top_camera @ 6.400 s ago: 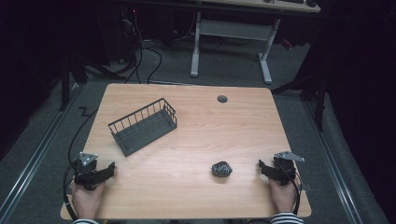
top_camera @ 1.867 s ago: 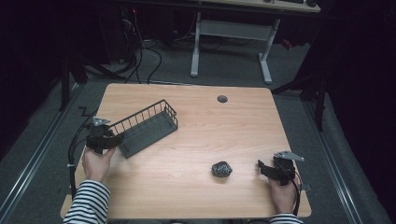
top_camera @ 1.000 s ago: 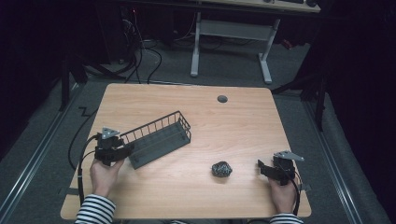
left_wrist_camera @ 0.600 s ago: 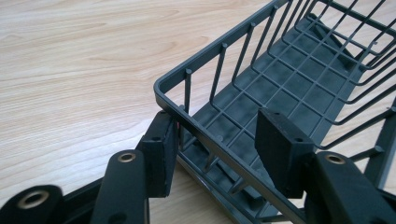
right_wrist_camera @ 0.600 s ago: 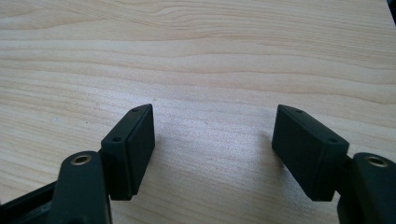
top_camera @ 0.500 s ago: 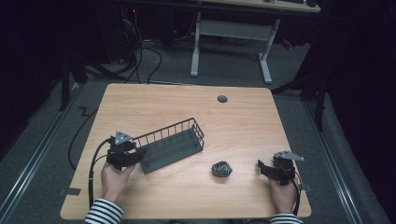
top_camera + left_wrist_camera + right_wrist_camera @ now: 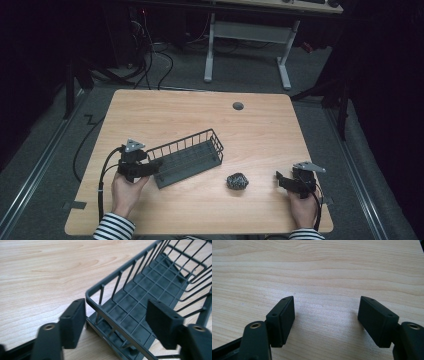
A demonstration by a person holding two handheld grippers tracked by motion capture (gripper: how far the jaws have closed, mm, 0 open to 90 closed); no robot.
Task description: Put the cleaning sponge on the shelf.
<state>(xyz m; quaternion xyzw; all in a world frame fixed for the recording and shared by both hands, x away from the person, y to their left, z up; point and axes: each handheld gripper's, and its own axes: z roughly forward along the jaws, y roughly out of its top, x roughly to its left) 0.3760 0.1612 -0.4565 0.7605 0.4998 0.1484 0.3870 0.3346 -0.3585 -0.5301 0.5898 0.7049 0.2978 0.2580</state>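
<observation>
Left gripper (image 7: 155, 166) of mine sits at the near end of the wire basket (image 7: 190, 157). Its jaws have just been opening, and now they stand apart with the basket's end rim (image 7: 105, 307) between them. One pad (image 7: 75, 320) is just beside the rim, and the other pad is clear of it. That basket lies on the table (image 7: 165, 110), slanting away from my left hand (image 7: 125, 192). Over on the other side, my right gripper (image 7: 281, 181) rests low with its jaws apart and bare wood between them. Between the basket and my right gripper lies a small dark lump (image 7: 237, 180).
</observation>
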